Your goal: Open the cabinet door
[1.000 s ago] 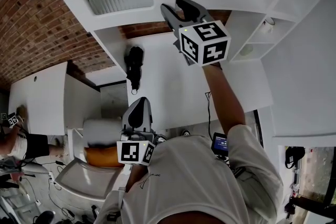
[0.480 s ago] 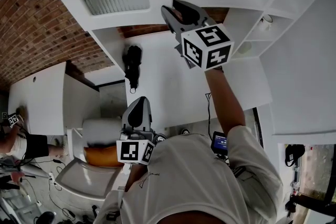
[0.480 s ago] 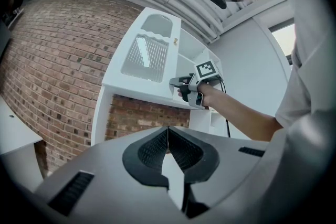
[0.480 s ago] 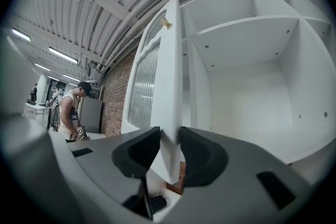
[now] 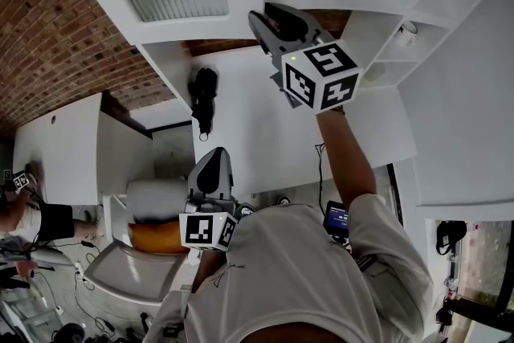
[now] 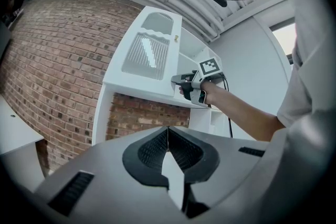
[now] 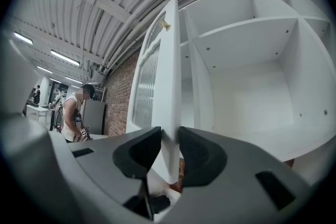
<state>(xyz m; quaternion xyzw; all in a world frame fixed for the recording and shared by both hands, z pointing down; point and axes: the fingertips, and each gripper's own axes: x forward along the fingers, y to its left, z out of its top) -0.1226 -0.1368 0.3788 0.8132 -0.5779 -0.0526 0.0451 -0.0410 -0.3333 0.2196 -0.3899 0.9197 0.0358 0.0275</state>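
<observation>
Right gripper (image 7: 169,140) pinching the free edge of the cabinet door (image 7: 167,76)
Its jaws have just been closing and now press on both faces of the door's edge, which stands swung out from the white cabinet (image 7: 252,60); the left gripper (image 6: 168,134), near the person's chest, is pressed together with nothing between

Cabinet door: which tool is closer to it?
Right. The right tool is on the cabinet door, its jaws having just closed onto its edge. The left tool hangs lower, away from it, shut.
</observation>
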